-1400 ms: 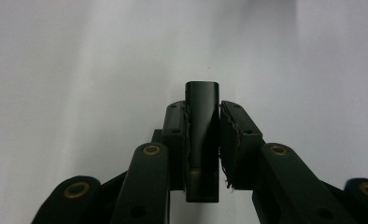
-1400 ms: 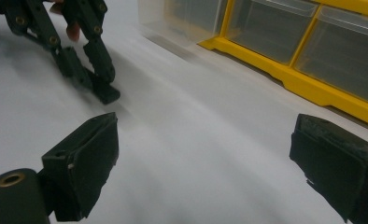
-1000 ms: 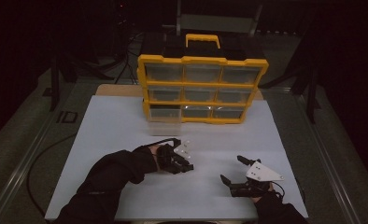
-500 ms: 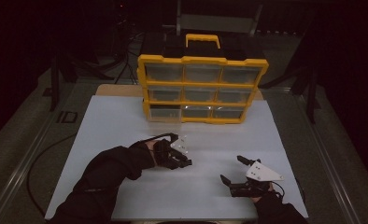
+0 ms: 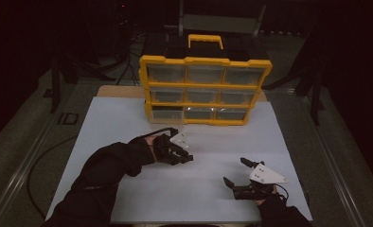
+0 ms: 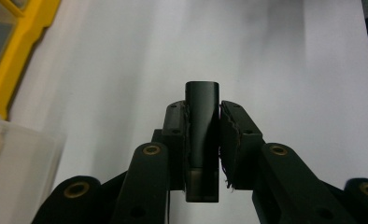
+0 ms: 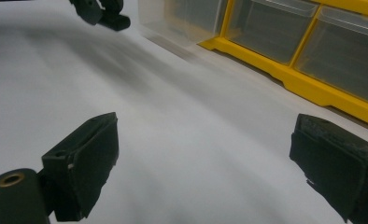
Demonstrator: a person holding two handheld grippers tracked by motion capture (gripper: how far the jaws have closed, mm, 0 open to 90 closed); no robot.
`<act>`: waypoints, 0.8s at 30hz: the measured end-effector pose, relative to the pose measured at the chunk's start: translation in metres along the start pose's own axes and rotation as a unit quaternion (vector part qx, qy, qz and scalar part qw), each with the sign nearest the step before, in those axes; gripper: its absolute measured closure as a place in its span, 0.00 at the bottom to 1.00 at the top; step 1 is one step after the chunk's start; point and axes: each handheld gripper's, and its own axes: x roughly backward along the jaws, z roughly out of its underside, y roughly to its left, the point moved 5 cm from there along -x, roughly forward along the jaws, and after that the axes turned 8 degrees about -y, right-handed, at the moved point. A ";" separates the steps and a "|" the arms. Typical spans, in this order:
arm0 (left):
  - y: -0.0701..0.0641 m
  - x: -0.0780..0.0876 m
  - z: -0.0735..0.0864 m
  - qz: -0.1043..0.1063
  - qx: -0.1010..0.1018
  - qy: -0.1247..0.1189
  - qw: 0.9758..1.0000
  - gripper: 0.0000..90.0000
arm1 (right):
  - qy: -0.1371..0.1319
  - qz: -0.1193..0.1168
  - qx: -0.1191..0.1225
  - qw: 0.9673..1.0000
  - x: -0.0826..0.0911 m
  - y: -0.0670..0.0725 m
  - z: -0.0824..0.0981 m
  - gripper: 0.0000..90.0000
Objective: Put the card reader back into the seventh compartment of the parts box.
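Table edges: the white table (image 5: 128, 118) runs from a left edge beside a grey floor strip to a right edge just past the right hand; its far edge lies behind the organiser, its near edge under the forearms
Open room: bare white surface lies left of the left forearm, between the two grippers, and between the grippers and the organiser front; the broadest free patch is the middle of the table
Counts: one yellow organiser (image 5: 206, 61) with nine clear drawers in three rows of three and one yellow handle on top; one clear drawer (image 5: 168, 113) at lower left seems drawn out a little; two grippers; one small black cylinder
Left gripper: the left gripper (image 5: 182, 153) is above the table just in front of the organiser's lower left corner; its jaws are clenched on the black cylinder (image 6: 201, 140), pads pressing both of its sides; the cylinder stands upright between the pads, its rounded top rising above them
Cylinder's place: held off the white surface, near the pulled-out drawer, whose clear wall shows at the lower left of the left gripper view
Right gripper: the right gripper (image 5: 236, 172) is near the right front corner of the table, well apart from the left one; its jaws stand wide, released, with bare table between the pads (image 7: 91, 161); nothing held or touched
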 end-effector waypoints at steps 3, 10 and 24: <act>0.003 0.004 -0.002 -0.004 0.000 -0.003 1.000 0.82 | 0.001 -0.001 0.002 1.000 0.000 0.000 0.000 0.09; 0.007 0.012 -0.005 -0.007 0.002 -0.010 1.000 0.82 | 0.001 -0.001 0.003 1.000 0.000 0.000 0.000 0.09; 0.022 0.028 -0.014 -0.021 0.005 -0.021 1.000 0.82 | 0.001 0.000 0.002 1.000 0.000 0.000 0.000 0.09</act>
